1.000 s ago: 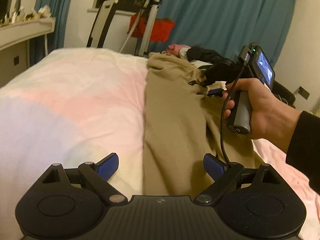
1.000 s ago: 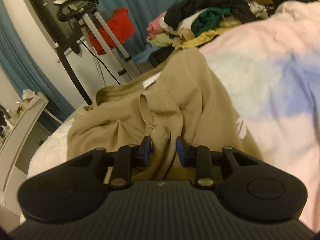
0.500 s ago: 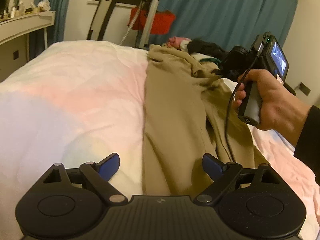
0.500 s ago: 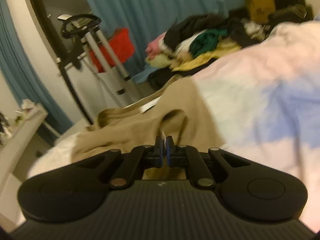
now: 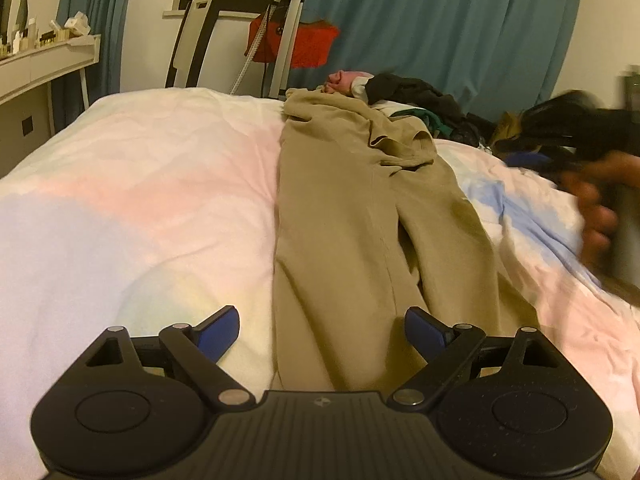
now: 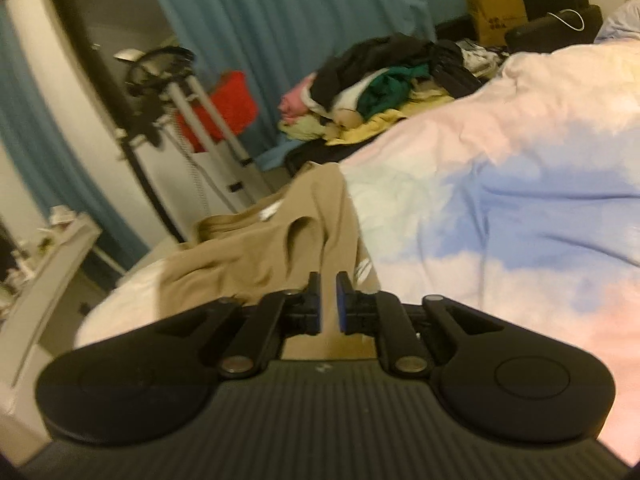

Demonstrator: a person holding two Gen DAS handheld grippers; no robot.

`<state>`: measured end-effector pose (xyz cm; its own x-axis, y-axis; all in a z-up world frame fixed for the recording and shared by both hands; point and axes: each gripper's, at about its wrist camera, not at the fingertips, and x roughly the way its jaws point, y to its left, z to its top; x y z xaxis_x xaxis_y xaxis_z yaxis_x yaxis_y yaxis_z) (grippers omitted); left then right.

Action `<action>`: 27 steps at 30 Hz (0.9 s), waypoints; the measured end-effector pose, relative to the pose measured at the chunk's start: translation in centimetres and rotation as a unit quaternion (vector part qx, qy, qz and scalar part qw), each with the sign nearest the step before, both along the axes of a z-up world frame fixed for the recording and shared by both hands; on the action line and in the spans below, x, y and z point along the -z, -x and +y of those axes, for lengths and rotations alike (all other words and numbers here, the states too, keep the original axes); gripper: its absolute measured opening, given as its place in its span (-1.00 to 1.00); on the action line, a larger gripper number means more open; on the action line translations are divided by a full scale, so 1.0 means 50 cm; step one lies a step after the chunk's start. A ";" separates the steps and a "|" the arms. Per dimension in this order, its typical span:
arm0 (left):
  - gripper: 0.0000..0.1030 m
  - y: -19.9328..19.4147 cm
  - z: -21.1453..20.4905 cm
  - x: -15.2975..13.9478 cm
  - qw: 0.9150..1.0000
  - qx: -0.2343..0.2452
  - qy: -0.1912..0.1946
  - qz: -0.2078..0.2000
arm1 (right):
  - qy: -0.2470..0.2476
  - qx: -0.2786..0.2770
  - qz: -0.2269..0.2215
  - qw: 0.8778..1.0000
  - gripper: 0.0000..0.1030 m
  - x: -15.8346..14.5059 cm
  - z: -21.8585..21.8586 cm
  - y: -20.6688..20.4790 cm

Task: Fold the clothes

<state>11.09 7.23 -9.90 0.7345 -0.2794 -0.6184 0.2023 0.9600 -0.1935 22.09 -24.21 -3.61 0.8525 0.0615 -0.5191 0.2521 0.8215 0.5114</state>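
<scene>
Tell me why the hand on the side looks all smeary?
Left wrist view: the right hand is motion-blurred at the edge, while the tan trousers look sharp. Right wrist view: everything is softly blurred, and the doorframe bends from the fisheye lens.

Left gripper (image 5: pixel 320 326): black ribbed body; blue pads (image 5: pixel 218 330); silver pivot screws; right gripper (image 6: pixel 329 304) identically built; bare-skinned hand (image 5: pixel 600 216) blurred.

A home bedroom: bed (image 5: pixel 140 184), curtains (image 5: pixel 440 28), heaped clothes (image 6: pixel 384 76)
</scene>
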 end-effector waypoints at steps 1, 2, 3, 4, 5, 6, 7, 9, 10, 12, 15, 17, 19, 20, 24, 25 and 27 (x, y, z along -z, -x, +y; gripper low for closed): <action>0.77 0.008 -0.001 -0.005 1.000 0.002 -0.003 -0.004 | -0.009 -0.004 -0.002 1.000 0.25 -0.004 -0.002 0.033; 0.77 0.017 -0.002 -0.011 1.000 0.005 -0.005 -0.007 | -0.018 -0.009 -0.004 1.000 0.45 -0.009 -0.004 0.067; 0.77 0.025 -0.001 -0.017 1.000 0.008 -0.003 -0.008 | -0.027 -0.013 -0.006 1.000 0.62 -0.013 -0.006 0.100; 0.77 0.034 0.001 -0.022 1.000 0.011 0.002 -0.008 | -0.036 -0.017 -0.007 0.999 0.62 -0.017 -0.008 0.133; 0.77 0.044 0.006 -0.028 1.000 0.013 0.009 -0.005 | -0.045 -0.022 -0.009 0.999 0.62 -0.022 -0.010 0.167; 0.77 0.053 0.012 -0.033 1.000 0.015 0.017 0.000 | -0.055 -0.026 -0.011 0.998 0.62 -0.026 -0.012 0.200; 0.77 0.062 0.019 -0.039 1.000 0.017 0.025 0.006 | -0.064 -0.030 -0.013 0.997 0.61 -0.030 -0.014 0.233; 0.77 0.078 0.038 -0.046 0.998 0.014 0.050 0.029 | -0.082 -0.039 -0.017 0.996 0.61 -0.039 -0.018 0.300; 0.77 0.085 0.054 -0.045 0.996 0.005 0.072 0.050 | -0.091 -0.043 -0.019 0.995 0.62 -0.043 -0.020 0.333; 0.77 0.097 0.086 -0.038 0.990 -0.013 0.108 0.089 | -0.127 -0.061 0.000 0.990 0.62 -0.027 -0.029 0.379; 0.74 0.111 0.130 -0.018 0.977 -0.031 0.152 0.144 | -0.181 -0.060 0.065 0.979 0.61 0.042 -0.035 0.404; 0.66 0.110 0.151 0.002 0.971 -0.059 0.158 0.170 | -0.216 -0.059 0.109 0.969 0.58 0.088 -0.039 0.420; 0.51 0.100 0.170 0.028 0.961 -0.084 0.168 0.201 | -0.238 -0.054 0.130 0.961 0.42 0.113 -0.035 0.428; 0.48 0.098 0.178 0.035 0.958 -0.089 0.177 0.208 | -0.249 -0.052 0.140 0.957 0.41 0.125 -0.033 0.432; 0.20 0.101 0.194 0.042 0.950 -0.086 0.213 0.213 | -0.257 -0.057 0.163 0.951 0.20 0.141 -0.028 0.430; 0.13 0.103 0.197 0.045 0.947 -0.083 0.222 0.218 | -0.257 -0.063 0.169 0.949 0.07 0.143 -0.025 0.430; -0.09 0.109 0.203 0.051 0.942 -0.082 0.235 0.226 | -0.257 -0.073 0.181 0.946 -0.15 0.148 -0.019 0.430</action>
<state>5.63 17.40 -12.44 0.4833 -0.5054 -0.7148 -0.1465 0.7584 -0.6352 0.58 -25.17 -11.01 0.5868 0.4892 -0.6452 0.3898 0.5278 0.7547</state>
